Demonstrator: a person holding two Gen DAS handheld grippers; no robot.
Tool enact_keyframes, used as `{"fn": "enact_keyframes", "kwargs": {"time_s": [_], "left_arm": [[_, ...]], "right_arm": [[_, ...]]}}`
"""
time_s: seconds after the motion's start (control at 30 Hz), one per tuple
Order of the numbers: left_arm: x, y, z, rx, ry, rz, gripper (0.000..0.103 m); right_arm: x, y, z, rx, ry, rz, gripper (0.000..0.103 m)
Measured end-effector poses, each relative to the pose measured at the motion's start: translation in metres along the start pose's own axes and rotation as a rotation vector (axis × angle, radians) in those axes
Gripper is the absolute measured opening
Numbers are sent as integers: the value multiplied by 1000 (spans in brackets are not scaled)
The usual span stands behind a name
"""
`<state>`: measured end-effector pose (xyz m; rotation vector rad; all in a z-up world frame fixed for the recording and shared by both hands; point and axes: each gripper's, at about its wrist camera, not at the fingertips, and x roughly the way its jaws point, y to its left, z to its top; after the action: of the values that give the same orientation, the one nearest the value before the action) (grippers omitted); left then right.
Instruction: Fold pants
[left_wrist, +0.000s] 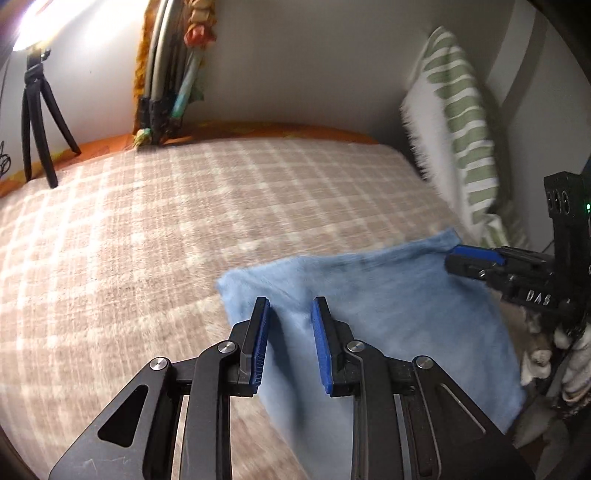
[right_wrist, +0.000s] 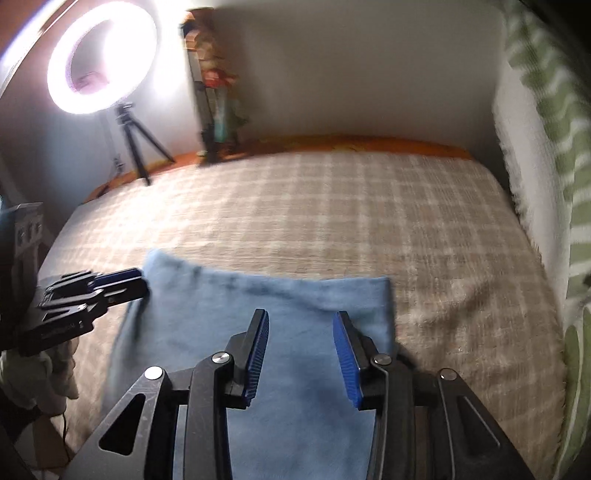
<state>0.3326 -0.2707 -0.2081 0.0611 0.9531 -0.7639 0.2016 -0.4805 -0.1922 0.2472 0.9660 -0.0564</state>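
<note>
pale blue cloth, the pants (right_wrist: 266, 332), lie folded into a flat block at the near edge of a bed spread with a beige checked blanket (right_wrist: 332, 206). far left, a ring light (right_wrist: 101, 55) glares against the wall above a small black tripod (right_wrist: 135, 144), and a bundle of orange and coloured fabric (left_wrist: 170, 74) hangs against the wall beyond the bed's far edge. going right, the left gripper (left_wrist: 290, 306) hangs just above the left part of the pants with its blue-padded jaws parted and nothing between them; whether the pads brush the cloth cannot be told. the right gripper (right_wrist: 300, 319) sits over the middle of the pants towards their right edge, jaws likewise spread and empty. seen from the left wrist, it reaches in from the right with its fingertips at the far right corner of the cloth. far right, a green and white striped pillow (left_wrist: 461, 122) stands against the wall beside the bed.
</note>
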Motion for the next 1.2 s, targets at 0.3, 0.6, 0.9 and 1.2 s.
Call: {"fn": "enact_keyframes", "kwargs": {"time_s": [0.3,0.6,0.9,1.2], "left_arm": [[-19,-1,-1,5,-14,46,29],[-103,-29,-59,89,-11,14,36],[-152,-11,-53,7,-14,-3,71],[-88,-12,-52,-45,103,-133,72]], "right_arm": [[-3,-20,7,129,31,96,35],[-85,-4,-7,62,28,119,46],[-134,0,-45,70,-6,97,84],[-93,-33,-75,121,47,164,92]]}}
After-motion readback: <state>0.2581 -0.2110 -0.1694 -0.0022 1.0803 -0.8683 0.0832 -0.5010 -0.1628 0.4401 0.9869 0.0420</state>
